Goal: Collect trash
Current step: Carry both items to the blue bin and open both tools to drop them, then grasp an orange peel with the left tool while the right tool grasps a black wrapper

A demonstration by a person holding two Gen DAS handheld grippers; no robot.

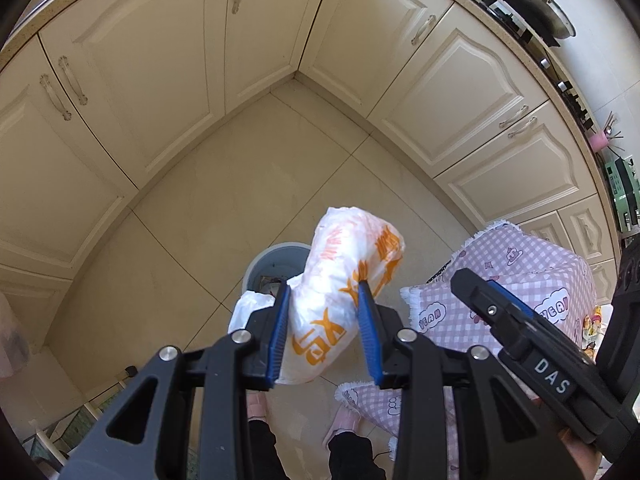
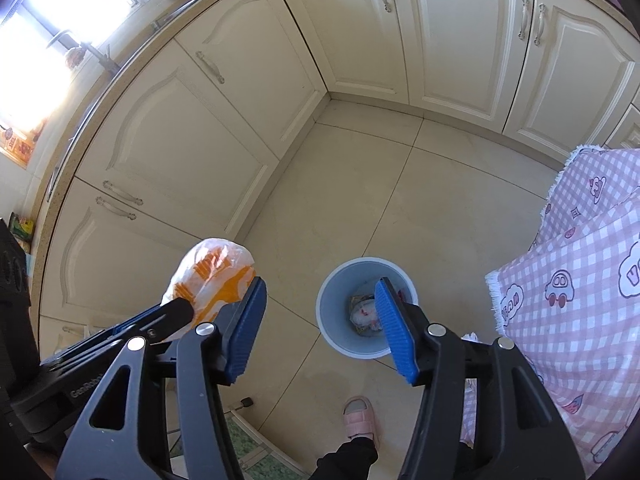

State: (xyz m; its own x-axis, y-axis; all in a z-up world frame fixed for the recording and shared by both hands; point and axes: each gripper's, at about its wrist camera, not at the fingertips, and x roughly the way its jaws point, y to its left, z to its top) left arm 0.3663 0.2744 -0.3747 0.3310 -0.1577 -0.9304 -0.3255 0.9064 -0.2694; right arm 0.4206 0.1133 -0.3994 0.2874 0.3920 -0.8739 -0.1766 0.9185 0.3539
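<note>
My left gripper is shut on a white plastic bag with orange print, held in the air above the floor. The bag also shows in the right wrist view, beside the left gripper's black body. A grey round trash bin stands on the tiled floor, with crumpled trash inside. In the left wrist view the bin is partly hidden behind the bag. My right gripper is open and empty, above the bin. It shows from the side in the left wrist view.
Cream cabinet doors line the corner on two sides. A table with a pink checked cloth stands to the right. The person's pink slippers are on the floor below. A stove with a pan sits on the counter.
</note>
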